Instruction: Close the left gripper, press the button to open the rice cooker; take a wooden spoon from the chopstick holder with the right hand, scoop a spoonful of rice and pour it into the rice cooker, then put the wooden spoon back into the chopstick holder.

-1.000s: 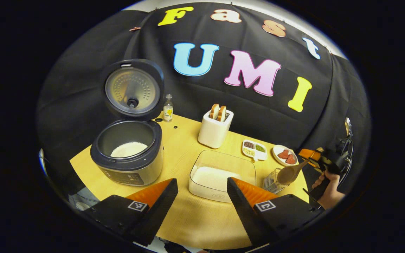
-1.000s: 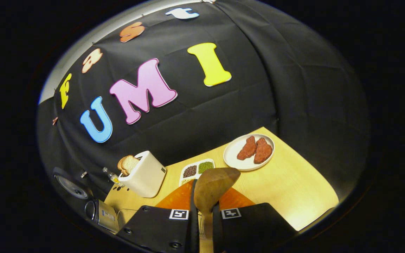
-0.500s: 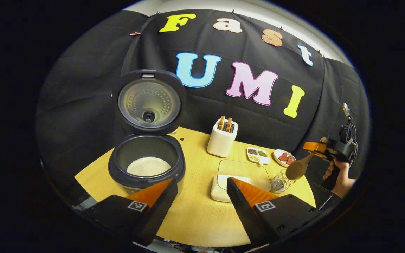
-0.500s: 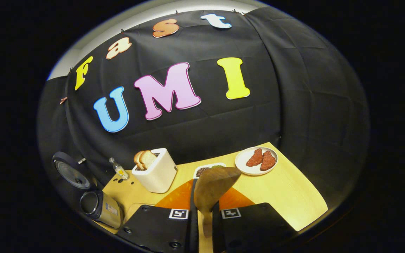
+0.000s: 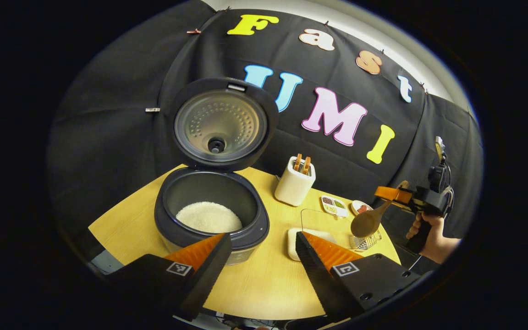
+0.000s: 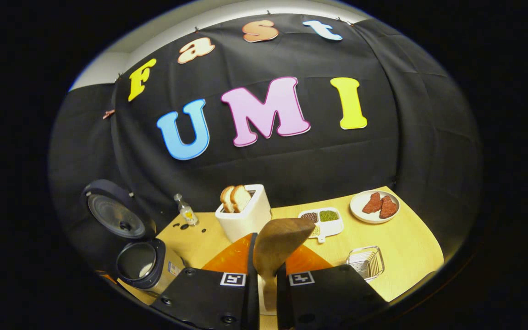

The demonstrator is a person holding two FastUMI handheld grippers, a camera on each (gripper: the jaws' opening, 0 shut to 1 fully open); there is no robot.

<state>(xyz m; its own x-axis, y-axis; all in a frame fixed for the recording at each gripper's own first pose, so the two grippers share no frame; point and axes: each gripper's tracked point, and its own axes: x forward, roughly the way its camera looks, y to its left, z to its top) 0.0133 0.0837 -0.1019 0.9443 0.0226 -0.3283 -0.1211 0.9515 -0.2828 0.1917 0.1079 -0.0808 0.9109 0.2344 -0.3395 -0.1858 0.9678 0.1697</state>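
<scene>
Right gripper view: wooden spoon [image 6: 277,250] bowl-up, upright.

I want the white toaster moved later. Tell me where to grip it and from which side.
Grip the white toaster by its two broad flat side walls, below the rim, coming from the table's near edge with open fingers. The bread slices sticking out on top probably rule out a top grasp.

Left gripper [image 5: 264,247] at bottom centre of the left gripper view, fingers spread wide, right gripper [image 6: 264,279] at bottom centre of its view, fingers pinched on spoon [image 6: 275,247] handle, hand [image 5: 431,238] gripping it at right edge
</scene>
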